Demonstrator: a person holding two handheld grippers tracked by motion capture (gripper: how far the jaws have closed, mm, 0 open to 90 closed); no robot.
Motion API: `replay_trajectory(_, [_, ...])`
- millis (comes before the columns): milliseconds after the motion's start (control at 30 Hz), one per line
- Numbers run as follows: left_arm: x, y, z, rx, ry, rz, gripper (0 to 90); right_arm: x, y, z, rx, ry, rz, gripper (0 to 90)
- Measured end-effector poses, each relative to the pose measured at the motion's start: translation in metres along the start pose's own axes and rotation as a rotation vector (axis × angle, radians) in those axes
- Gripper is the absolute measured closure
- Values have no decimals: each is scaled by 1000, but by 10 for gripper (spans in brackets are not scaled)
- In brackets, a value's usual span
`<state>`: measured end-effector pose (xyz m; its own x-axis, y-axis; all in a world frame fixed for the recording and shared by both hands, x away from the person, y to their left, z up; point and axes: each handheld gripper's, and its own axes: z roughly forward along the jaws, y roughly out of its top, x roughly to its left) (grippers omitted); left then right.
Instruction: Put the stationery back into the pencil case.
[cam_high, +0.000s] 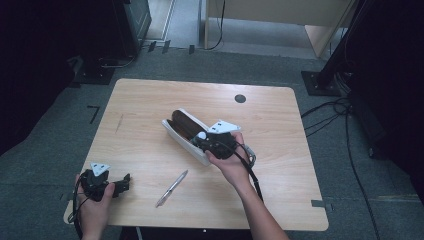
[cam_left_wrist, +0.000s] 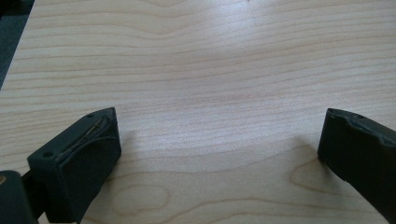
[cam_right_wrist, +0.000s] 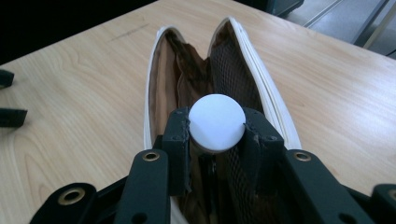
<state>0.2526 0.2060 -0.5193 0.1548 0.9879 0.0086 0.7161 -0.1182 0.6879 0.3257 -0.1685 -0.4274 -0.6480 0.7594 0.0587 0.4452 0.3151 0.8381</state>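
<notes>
Meanwhile right tool (cam_right_wrist: 217, 140) pinches a white cylinder (cam_right_wrist: 217, 122) over the open pouch (cam_right_wrist: 156, 88); left tool (cam_left_wrist: 219, 144) spread wide

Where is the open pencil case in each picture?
High view: the pencil case lies mid-table, angled, with the right hand-held gripper at its near end.
Left gripper view: not in it, just bare table.
Right gripper view: centre, gaping open behind a white round thing.
Shared landmark: the wooden table.
</notes>
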Motion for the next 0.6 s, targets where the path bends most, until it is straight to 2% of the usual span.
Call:
replay_trajectory(200, [0, 0, 0, 1, 1, 2, 0, 1, -10, -10, 36, -12, -27, 655])
replay_trajectory(367, [0, 0, 0, 0, 0, 1, 0, 1, -20, -12, 78, -21, -38, 655])
replay_trajectory(600, [0, 0, 0, 1, 0, 2, 0, -2, -29, -7, 108, -17, -24, 656])
